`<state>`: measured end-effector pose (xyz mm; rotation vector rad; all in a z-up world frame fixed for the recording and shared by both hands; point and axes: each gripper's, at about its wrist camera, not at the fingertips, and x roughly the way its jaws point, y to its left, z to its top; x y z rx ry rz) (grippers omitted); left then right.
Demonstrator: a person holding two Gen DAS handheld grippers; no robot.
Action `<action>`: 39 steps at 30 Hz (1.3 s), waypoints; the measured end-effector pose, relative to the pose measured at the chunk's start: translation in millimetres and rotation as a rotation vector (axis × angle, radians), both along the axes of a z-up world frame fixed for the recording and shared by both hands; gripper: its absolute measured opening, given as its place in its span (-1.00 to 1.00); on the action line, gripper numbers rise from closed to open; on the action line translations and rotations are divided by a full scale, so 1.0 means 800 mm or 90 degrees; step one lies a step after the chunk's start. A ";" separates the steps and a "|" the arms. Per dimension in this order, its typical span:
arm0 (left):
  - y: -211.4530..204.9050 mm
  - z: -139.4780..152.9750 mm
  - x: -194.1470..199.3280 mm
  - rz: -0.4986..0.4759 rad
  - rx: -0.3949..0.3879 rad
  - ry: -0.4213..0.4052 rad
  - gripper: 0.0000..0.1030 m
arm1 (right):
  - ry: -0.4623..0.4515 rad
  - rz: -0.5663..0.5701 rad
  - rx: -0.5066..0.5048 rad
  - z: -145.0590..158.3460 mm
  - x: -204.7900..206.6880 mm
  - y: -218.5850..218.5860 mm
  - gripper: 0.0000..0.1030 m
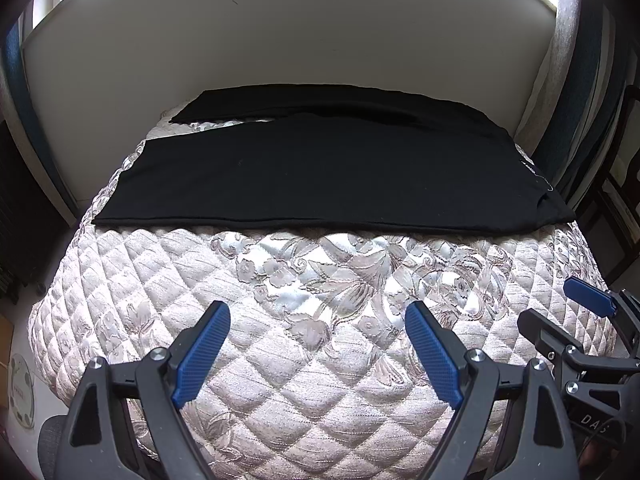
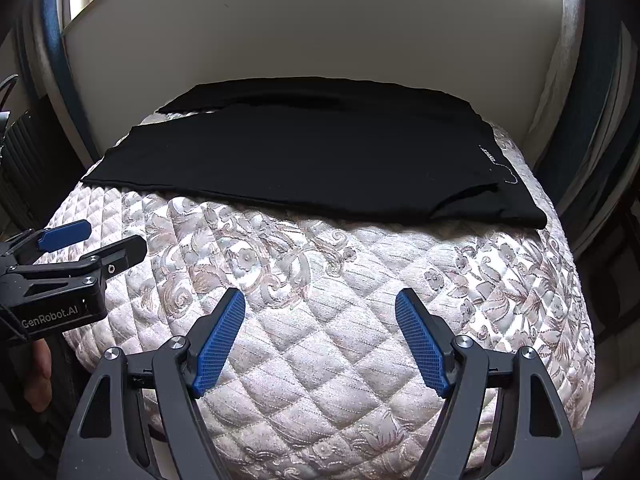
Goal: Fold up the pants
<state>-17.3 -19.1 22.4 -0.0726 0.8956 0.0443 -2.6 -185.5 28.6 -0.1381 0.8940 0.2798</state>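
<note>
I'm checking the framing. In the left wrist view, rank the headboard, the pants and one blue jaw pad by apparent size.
1. Headboard
2. Pants, slightly smaller
3. Pad, smallest though nearest

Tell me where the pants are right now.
In both wrist views the black pants lie flat across the far half of the quilted bed, beneath the headboard, beyond both open grippers.

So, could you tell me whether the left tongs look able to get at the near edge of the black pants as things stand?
Probably yes. The left tongs are open and empty over the quilted floral bedspread, and only bare quilt lies between them and the black pants. The right tongs sit off to the side.
</note>
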 end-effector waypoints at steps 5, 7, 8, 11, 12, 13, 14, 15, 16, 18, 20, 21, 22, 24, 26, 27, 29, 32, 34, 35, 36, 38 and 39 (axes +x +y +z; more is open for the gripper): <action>0.001 0.000 0.000 0.001 0.000 -0.001 0.76 | 0.000 0.000 0.000 0.000 -0.001 0.000 0.50; 0.001 -0.001 -0.002 0.002 -0.002 -0.001 0.76 | 0.000 0.000 0.001 0.001 0.000 0.000 0.50; 0.000 -0.001 -0.002 0.002 -0.002 -0.001 0.76 | 0.000 -0.001 0.001 0.001 -0.001 0.000 0.50; 0.001 -0.001 -0.003 0.004 -0.003 0.000 0.76 | 0.001 -0.001 0.000 0.001 -0.001 0.001 0.50; 0.000 -0.001 -0.004 0.004 -0.004 0.000 0.76 | 0.002 -0.001 0.000 0.000 -0.001 0.001 0.51; -0.001 -0.001 -0.004 0.004 -0.004 0.000 0.76 | 0.002 -0.001 0.000 0.000 -0.001 0.001 0.51; 0.000 -0.002 -0.004 0.005 -0.004 0.000 0.76 | 0.002 -0.001 0.000 0.000 -0.001 0.001 0.51; 0.001 -0.002 -0.004 0.005 -0.004 0.000 0.76 | 0.002 -0.001 0.000 0.000 -0.001 0.002 0.50; 0.001 -0.002 -0.005 0.005 -0.004 0.001 0.76 | 0.002 -0.001 0.000 0.000 -0.002 0.001 0.50; 0.002 -0.002 -0.004 0.005 -0.004 0.001 0.76 | 0.002 -0.001 0.001 0.000 -0.002 0.002 0.50; 0.005 -0.002 -0.003 0.005 -0.005 0.000 0.76 | 0.002 -0.001 0.000 0.000 -0.002 0.002 0.51; 0.005 -0.002 -0.003 0.005 -0.006 0.000 0.76 | 0.002 -0.001 0.000 0.000 -0.002 0.002 0.51; 0.005 -0.002 -0.003 0.005 -0.006 0.000 0.76 | 0.002 -0.001 0.001 0.000 -0.002 0.002 0.50; 0.006 -0.002 -0.004 0.006 -0.007 -0.001 0.76 | 0.001 0.000 0.000 0.000 -0.002 0.002 0.50; 0.006 -0.002 -0.005 0.006 -0.008 -0.001 0.76 | 0.001 0.000 0.000 -0.001 -0.002 0.003 0.50; 0.006 -0.002 -0.005 0.006 -0.008 -0.002 0.76 | 0.001 0.000 0.000 -0.001 -0.002 0.004 0.50; 0.006 -0.002 -0.005 0.006 -0.008 -0.001 0.76 | 0.000 0.001 -0.001 0.000 -0.003 0.004 0.50; 0.005 -0.001 -0.005 0.006 -0.007 -0.001 0.76 | -0.001 0.000 0.000 0.000 -0.004 0.004 0.50; 0.005 -0.001 -0.006 0.006 -0.007 -0.002 0.76 | 0.000 -0.001 0.001 0.000 -0.003 0.004 0.51; 0.005 -0.001 -0.006 0.006 -0.009 -0.002 0.76 | 0.000 -0.001 0.001 0.000 -0.004 0.004 0.50; 0.004 0.000 -0.006 0.006 -0.009 -0.002 0.76 | 0.000 -0.001 0.001 0.000 -0.004 0.004 0.50; 0.005 0.000 -0.006 0.006 -0.008 -0.002 0.76 | 0.000 -0.001 0.001 0.000 -0.004 0.004 0.51; 0.005 0.000 -0.006 0.007 -0.008 -0.002 0.76 | 0.000 0.000 0.001 0.000 -0.004 0.003 0.50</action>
